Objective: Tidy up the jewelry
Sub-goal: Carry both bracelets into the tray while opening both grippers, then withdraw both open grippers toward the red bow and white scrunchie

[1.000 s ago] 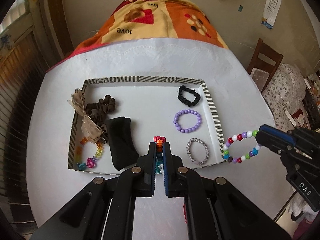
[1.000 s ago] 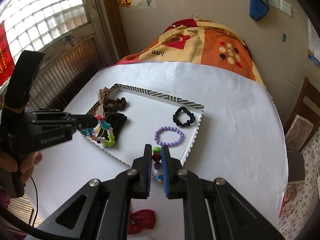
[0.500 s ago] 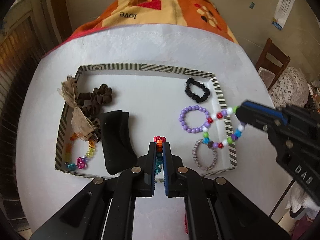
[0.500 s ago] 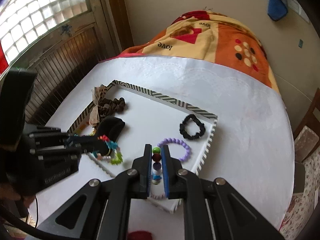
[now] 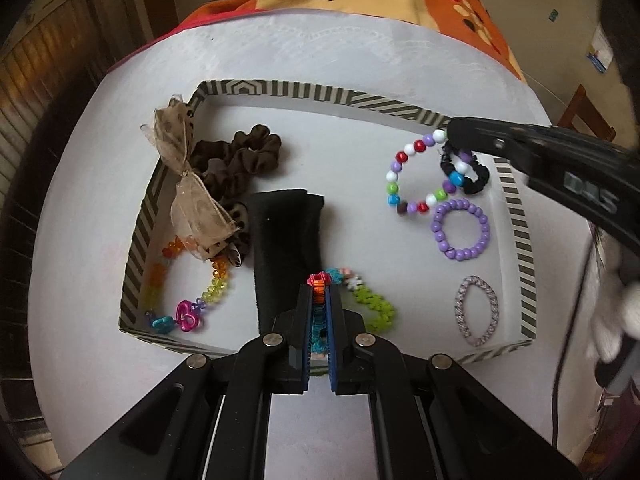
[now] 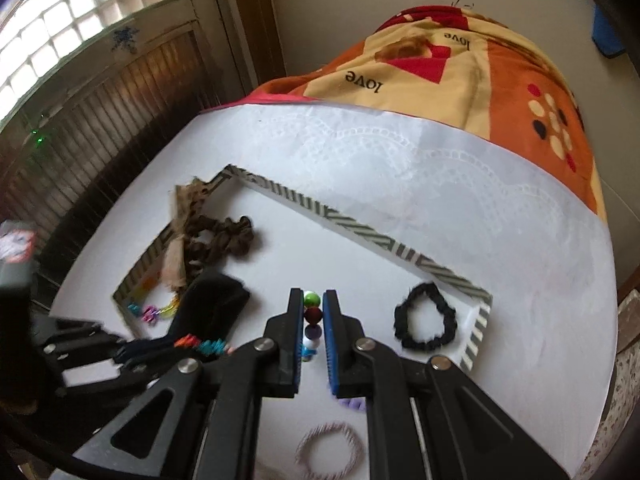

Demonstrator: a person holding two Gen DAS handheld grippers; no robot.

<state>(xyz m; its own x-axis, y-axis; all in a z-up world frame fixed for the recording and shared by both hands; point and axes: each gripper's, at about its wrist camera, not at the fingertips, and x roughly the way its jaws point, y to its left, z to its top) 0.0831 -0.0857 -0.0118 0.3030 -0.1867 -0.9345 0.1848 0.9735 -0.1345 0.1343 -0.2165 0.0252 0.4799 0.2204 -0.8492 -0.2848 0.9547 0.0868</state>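
My left gripper is shut on a bracelet of orange, teal and green pieces, low over the front of the striped tray; its green end trails right over the tray floor. My right gripper is shut on a multicoloured bead bracelet, which hangs above the tray's right side. That bracelet overlaps the black scrunchie, just above the purple bead bracelet. A silver bracelet lies in the tray's front right corner.
The tray's left side holds a brown scrunchie, a sheer bow, a black folded band and a rainbow bracelet with a pink heart. White table cover surrounds the tray; an orange blanket lies behind.
My right gripper carried the bead bracelet left, from outside the tray's right rim to over the black scrunchie. My left gripper sank closer to the tray with its bracelet.
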